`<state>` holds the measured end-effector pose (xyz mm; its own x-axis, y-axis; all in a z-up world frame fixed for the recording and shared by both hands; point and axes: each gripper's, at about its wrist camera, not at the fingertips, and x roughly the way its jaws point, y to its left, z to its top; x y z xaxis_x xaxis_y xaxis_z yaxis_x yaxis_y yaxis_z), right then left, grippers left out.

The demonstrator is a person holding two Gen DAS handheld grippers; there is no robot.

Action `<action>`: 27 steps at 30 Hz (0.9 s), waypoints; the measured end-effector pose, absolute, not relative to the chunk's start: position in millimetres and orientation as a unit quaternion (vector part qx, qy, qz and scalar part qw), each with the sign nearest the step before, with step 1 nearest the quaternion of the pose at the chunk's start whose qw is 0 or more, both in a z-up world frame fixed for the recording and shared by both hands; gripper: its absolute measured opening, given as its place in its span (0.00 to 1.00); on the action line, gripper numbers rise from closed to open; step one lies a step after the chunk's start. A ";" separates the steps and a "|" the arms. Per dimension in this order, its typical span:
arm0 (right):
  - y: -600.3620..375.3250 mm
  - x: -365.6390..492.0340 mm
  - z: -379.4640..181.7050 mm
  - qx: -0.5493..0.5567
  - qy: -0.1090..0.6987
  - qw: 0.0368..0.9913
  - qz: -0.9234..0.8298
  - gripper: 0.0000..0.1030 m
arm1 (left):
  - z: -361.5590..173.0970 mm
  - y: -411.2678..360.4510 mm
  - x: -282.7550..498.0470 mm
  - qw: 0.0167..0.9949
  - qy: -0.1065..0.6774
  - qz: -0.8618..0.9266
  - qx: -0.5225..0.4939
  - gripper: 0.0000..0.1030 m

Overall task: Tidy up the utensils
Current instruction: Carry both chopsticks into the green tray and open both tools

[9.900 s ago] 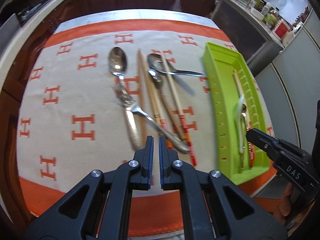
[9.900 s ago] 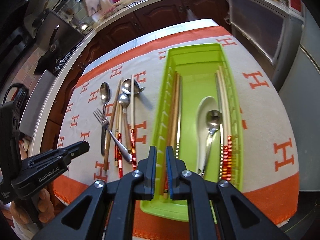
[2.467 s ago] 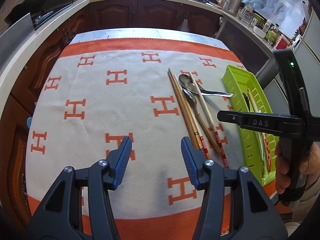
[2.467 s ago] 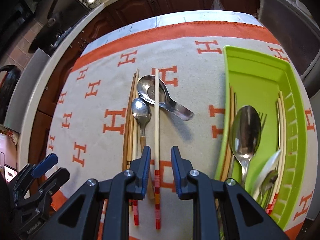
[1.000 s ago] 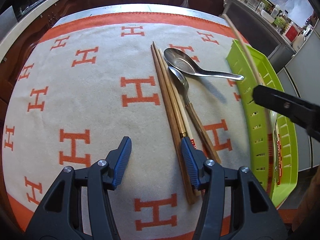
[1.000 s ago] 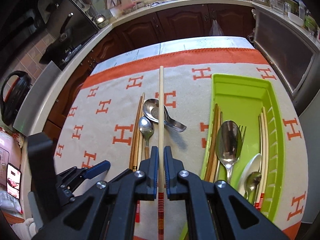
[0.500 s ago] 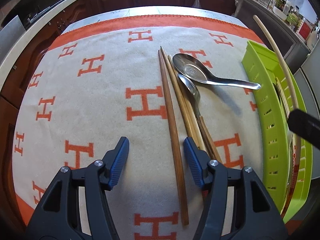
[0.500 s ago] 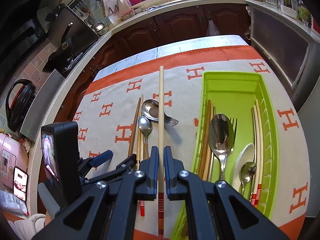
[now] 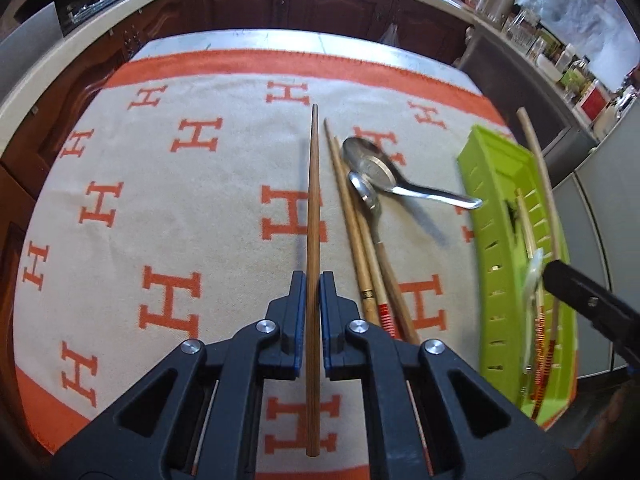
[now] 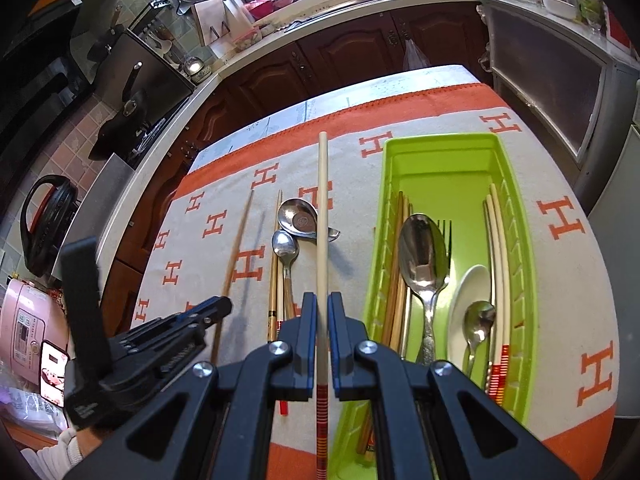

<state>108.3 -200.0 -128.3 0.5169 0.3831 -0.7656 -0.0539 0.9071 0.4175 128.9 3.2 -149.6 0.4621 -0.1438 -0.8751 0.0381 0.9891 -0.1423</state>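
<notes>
The left tool grips a dark brown wooden chopstick, left of the green plastic utensil tray. The right tool grips a pale chopstick with red-striped end, just left of that tray.

We lose the near end of the green tray behind the right gripper. In the left view its white spoon is a blur, and the counter jars are too small to identify.
</notes>
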 end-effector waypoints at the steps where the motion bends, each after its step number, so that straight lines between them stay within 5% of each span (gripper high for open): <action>1: -203.5 106.3 -126.6 0.178 0.472 0.854 0.127 0.05 | -139.9 2.4 125.0 0.857 0.509 -0.061 -0.055 0.04; 14: -266.7 86.0 -105.3 0.217 0.443 0.866 0.077 0.05 | -51.9 -87.3 107.0 0.851 0.480 -0.204 -0.062 0.04; 27: -291.7 116.5 -146.9 0.229 0.488 0.841 0.049 0.05 | -104.0 -151.7 112.2 0.815 0.538 -0.212 -0.042 0.04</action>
<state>116.5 -291.7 -146.9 0.5194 0.3065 -0.7977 0.1404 0.8902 0.4335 112.2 -151.7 -104.0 0.3305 -0.3911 -0.8589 0.3008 0.9063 -0.2969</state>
